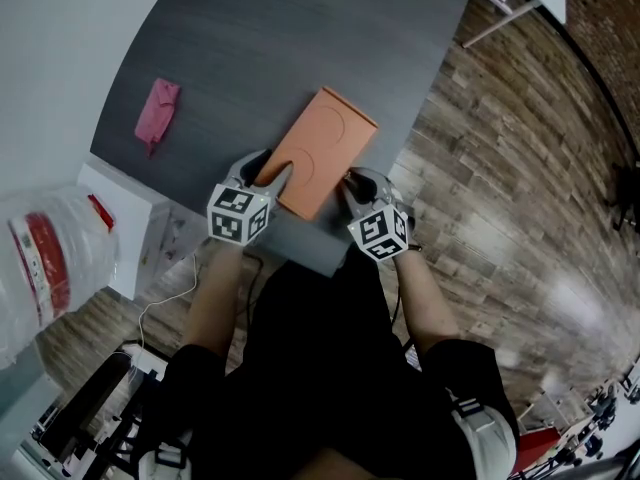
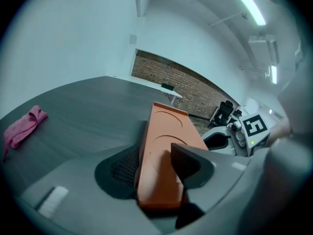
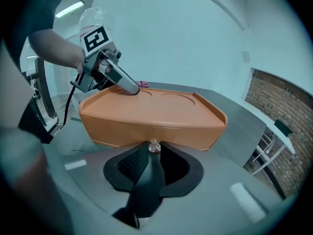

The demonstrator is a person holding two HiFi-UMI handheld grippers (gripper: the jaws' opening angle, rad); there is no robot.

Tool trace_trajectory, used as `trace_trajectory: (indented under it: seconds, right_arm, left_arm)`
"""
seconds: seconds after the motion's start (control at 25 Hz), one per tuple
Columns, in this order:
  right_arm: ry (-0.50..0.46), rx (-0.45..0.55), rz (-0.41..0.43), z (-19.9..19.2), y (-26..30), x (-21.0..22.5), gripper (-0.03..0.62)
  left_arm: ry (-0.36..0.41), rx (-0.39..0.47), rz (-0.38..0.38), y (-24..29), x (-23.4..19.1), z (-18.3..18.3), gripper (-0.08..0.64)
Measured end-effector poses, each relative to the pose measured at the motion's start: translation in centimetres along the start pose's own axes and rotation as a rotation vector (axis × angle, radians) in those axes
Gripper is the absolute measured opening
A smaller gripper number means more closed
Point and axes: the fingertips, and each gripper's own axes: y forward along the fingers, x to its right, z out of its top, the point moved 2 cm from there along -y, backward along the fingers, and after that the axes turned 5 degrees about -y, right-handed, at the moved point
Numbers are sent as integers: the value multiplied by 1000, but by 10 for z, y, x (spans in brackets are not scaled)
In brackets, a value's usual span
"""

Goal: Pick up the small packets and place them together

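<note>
Layout, head view: grey table (image 1: 250, 28). An orange tray (image 1: 325, 143) sits at its near edge, long axis running from 7 o'clock to 1 o'clock. Two round recesses in the tray, both empty.

Task item: one pink packet (image 1: 157, 113), crumpled, lying flat on the table well apart from the tray, toward 10 o'clock from it. Its long axis runs roughly 12 to 6. No other packet shows in any view.

Key relation: the packet is on the left side of the tray, so the left gripper (image 1: 268, 173) is clearly the nearer tool. The right gripper (image 1: 356, 184) would have to cross over the tray to reach it.

Left gripper: jaws moderately apart and clamped across the near-left corner of the tray. One pad is on the outer wall and the other on the top face, seen plainly in its own view. Not free for the packet while it holds the tray.

Right gripper: jaws drawn almost together, tips set against the lower lip of the tray's right long side near the near corner. They appear to pinch that thin lip. A small shiny speck sits at the tips; cannot identify it.

Judgement: both tools are occupied with the tray and the packet is untouched. The next reach calls for the left gripper to let go and travel toward 10 o'clock.
</note>
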Motion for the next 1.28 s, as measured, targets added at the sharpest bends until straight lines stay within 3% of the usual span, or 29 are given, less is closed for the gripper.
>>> trace_trajectory:
  seconds: [1.28]
  right_arm:
    - [69, -34, -31, -51, -46, -3, 74]
  left_arm:
    - [35, 43, 50, -4, -8, 1, 206]
